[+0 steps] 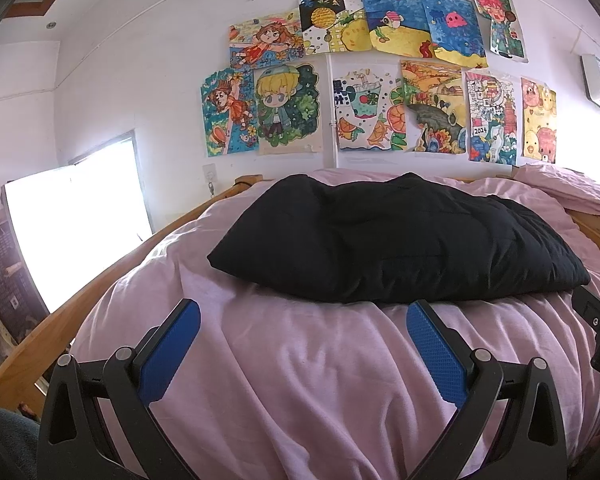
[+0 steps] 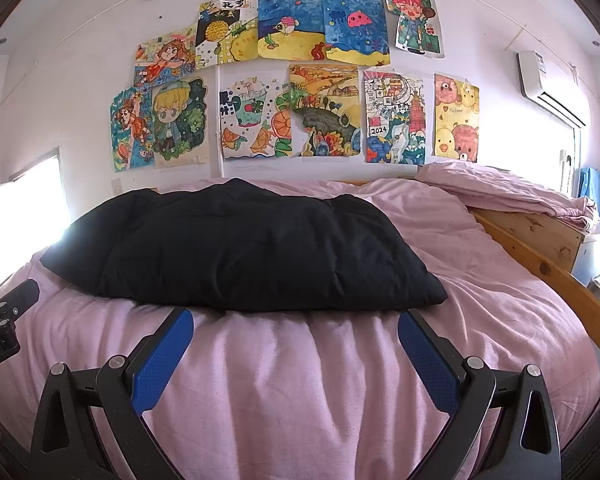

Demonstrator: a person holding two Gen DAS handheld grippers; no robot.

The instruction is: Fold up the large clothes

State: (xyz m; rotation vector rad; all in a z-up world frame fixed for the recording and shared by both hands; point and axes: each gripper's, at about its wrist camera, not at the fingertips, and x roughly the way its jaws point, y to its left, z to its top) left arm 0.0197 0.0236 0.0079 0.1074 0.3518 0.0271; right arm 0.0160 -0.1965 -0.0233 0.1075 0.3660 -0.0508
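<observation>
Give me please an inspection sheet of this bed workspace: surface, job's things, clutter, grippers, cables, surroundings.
Surface: wrinkled pink bed sheet on a wooden bed frame.
Job's things: black padded garment, lying as a compact bundle on the sheet, ahead of both grippers.
Clutter: folded pink bedding at the bed's far right corner.
Grippers: left gripper open, empty, above the sheet; right gripper open, empty, fingertips near the garment's front edge.
Cables: nothing seen.
Surroundings: colourful children's drawings on the white wall; white air conditioner at upper right; bright window at left.
</observation>
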